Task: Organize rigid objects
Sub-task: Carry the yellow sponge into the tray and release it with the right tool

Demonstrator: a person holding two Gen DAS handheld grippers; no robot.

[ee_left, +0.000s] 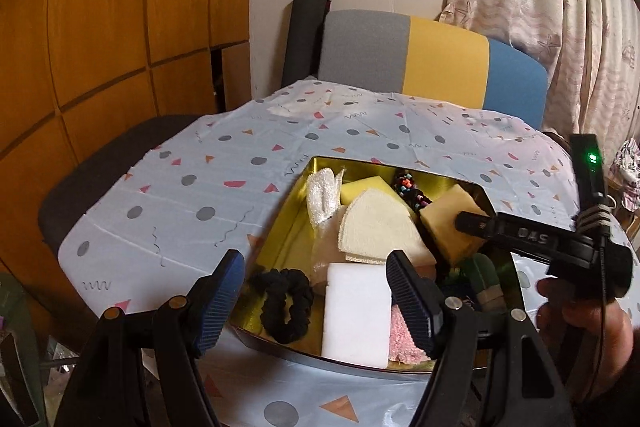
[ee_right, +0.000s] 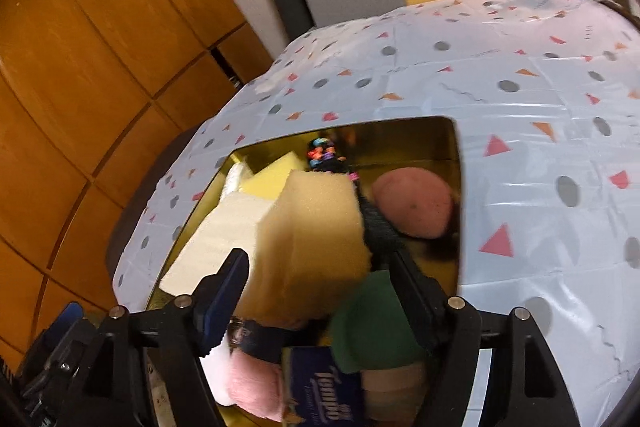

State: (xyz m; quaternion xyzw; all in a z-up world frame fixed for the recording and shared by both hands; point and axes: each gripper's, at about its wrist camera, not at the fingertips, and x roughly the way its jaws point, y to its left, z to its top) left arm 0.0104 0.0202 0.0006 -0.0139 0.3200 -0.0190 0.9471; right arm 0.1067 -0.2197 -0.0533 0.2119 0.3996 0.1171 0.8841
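A: Take the tin [ee_left: 298,223] as the landmark. What sits at its left end?

B: From the left wrist view, a black scrunchie [ee_left: 286,303] lies in the tin's near-left corner, just inside the rim. The left gripper [ee_left: 316,301] hangs over that near edge with its jaws spread and nothing pinched. The scrunchie and a white block [ee_left: 356,311] lie between its fingers, untouched.

A: And further right in the tin?

B: A white mitt [ee_left: 322,197] leans at the far-left wall, a cream wedge [ee_left: 378,231] lies mid-tin, and a tan sponge [ee_left: 450,223] sits toward the right wall (a beaded cord [ee_left: 408,189] lies behind it).

A: Where is the right gripper [ee_right: 320,291]?

B: Over the tin's right part. In the right wrist view the tan sponge [ee_right: 312,247] stands between its fingers, close to the left pad [ee_right: 224,295] with a gap on the right side. The jaws are parted; they are not squeezing it.

A: Anything beside the sponge?

B: A pink round thing [ee_right: 414,203] to its right, a green piece [ee_right: 370,323] nearer the camera.
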